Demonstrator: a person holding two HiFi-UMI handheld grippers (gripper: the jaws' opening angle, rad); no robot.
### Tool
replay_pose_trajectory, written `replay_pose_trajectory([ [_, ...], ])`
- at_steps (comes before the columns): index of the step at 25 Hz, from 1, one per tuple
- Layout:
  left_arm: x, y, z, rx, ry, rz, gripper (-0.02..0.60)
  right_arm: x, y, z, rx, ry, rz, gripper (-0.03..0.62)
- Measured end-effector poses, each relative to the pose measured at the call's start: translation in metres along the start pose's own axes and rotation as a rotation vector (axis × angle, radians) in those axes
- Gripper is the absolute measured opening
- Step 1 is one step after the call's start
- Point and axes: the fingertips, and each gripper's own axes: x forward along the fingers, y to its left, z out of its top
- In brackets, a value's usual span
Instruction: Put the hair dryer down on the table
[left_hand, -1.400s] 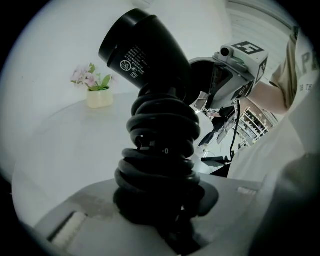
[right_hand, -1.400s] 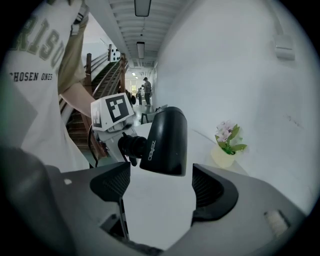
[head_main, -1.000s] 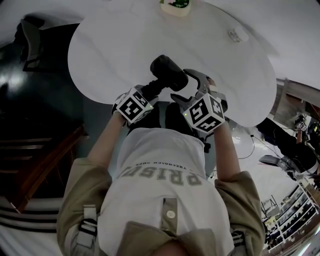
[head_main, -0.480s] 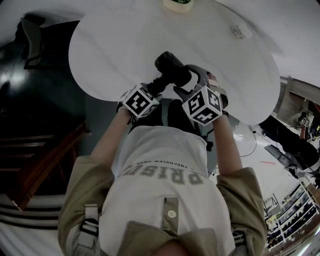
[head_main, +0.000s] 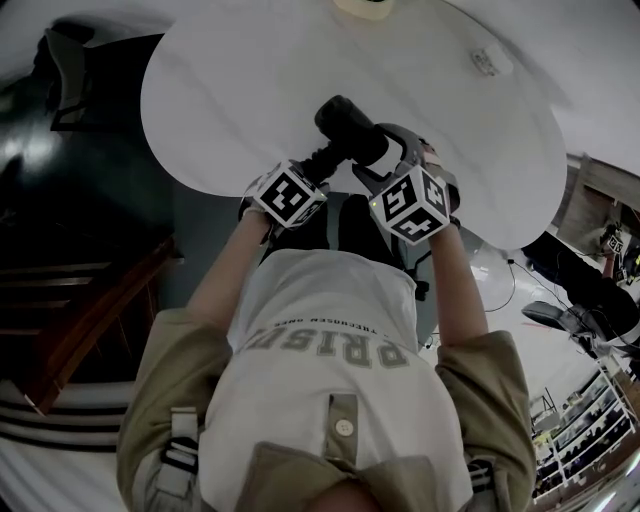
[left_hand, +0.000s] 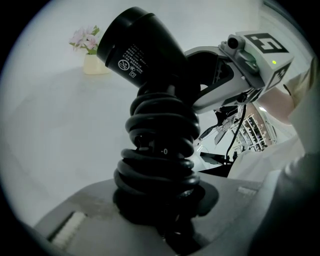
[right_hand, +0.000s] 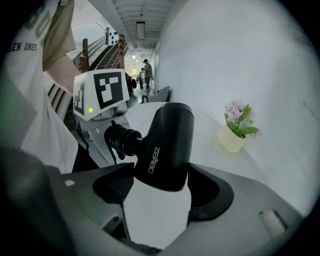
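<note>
Hair dryer (head_main: 347, 125) held over tabletop (head_main: 220, 90) edge. Cord-wrapped handle clamped in left hand-held gripper (left_hand: 160, 210). Right hand-held gripper (right_hand: 161, 192) jaws, just closing, seated against barrel. Judged rigid, smooth, front-heavy, so handle grip favoured.

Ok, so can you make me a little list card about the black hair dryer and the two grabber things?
thing held: hair dryer, black, with its cord wound round the handle
left hand-held gripper: shut on the cord-wrapped handle
right hand-held gripper: jaws have just been closing; the dryer's barrel is between them, pads against it
table: white, round, below the dryer
put down yet: no, both grippers hold it
also there: pot of flowers at the table's far side
</note>
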Motion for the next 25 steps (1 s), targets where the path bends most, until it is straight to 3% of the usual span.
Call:
replay_pose_trajectory([
  [11, -0.004, 0.022, -0.007, 0.023, 0.019, 0.073, 0.114, 0.003, -0.001, 0.013, 0.065, -0.082, -0.018, 0.336],
  [15, 0.001, 0.024, -0.015, 0.005, 0.066, 0.087, 0.115, 0.007, -0.004, 0.011, 0.090, -0.078, -0.014, 0.336],
  [25, 0.008, 0.036, -0.022, 0.060, 0.175, 0.144, 0.123, 0.023, -0.006, 0.000, 0.204, -0.040, 0.058, 0.334],
])
